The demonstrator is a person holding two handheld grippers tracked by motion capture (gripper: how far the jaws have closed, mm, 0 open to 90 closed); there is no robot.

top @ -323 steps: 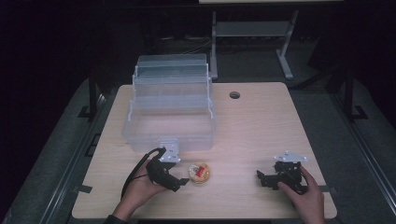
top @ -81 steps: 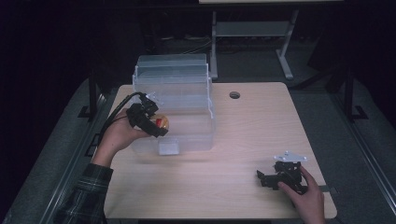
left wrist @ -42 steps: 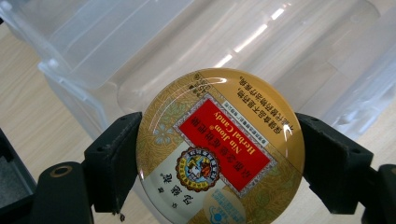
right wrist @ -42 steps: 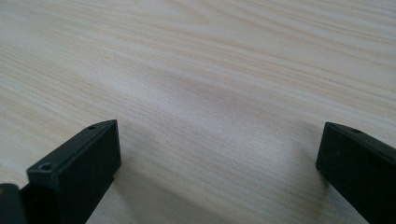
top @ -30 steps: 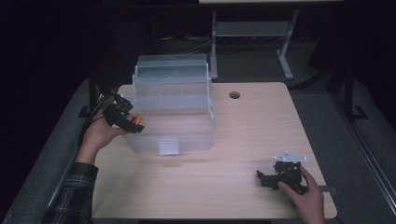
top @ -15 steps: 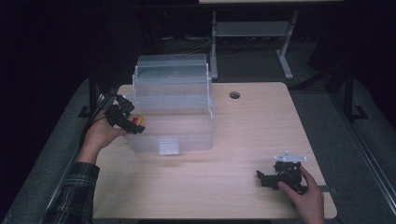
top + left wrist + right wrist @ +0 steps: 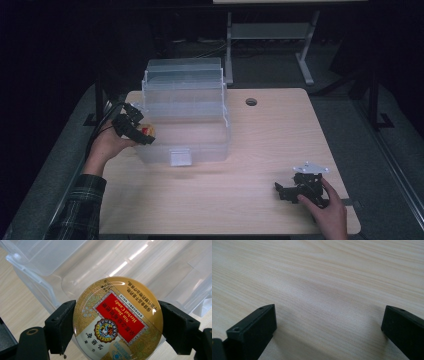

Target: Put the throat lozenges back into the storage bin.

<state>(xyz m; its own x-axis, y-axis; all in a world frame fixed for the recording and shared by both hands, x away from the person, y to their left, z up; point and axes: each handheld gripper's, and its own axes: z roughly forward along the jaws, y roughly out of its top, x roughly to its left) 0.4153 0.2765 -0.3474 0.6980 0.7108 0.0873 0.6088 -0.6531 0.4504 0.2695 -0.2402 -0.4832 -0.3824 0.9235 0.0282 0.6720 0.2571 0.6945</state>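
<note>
My left gripper (image 7: 146, 134) is shut on a round candy tin (image 7: 117, 320) with a gold rim and a red label. It holds the tin (image 7: 148, 131) at the left side of a clear plastic tiered organiser box (image 7: 186, 115) standing open on the wooden table (image 7: 260, 145); its clear walls (image 7: 140, 267) rise just behind the tin. My right gripper (image 7: 281, 190) rests on the table near the front right corner, held by a hand. Its jaws stand wide apart over bare wood (image 7: 324, 290), open with nothing between them.
A cable hole (image 7: 251, 102) sits in the table behind the box at the far middle. A metal desk frame (image 7: 270, 35) stands on the dark floor beyond the table. The table's left edge (image 7: 112, 150) lies just under my left hand.
The left gripper carried the tin from the table's front up to the box, then out to the box's left side, and has edged slightly right in the last half second. The right gripper has stayed still.
</note>
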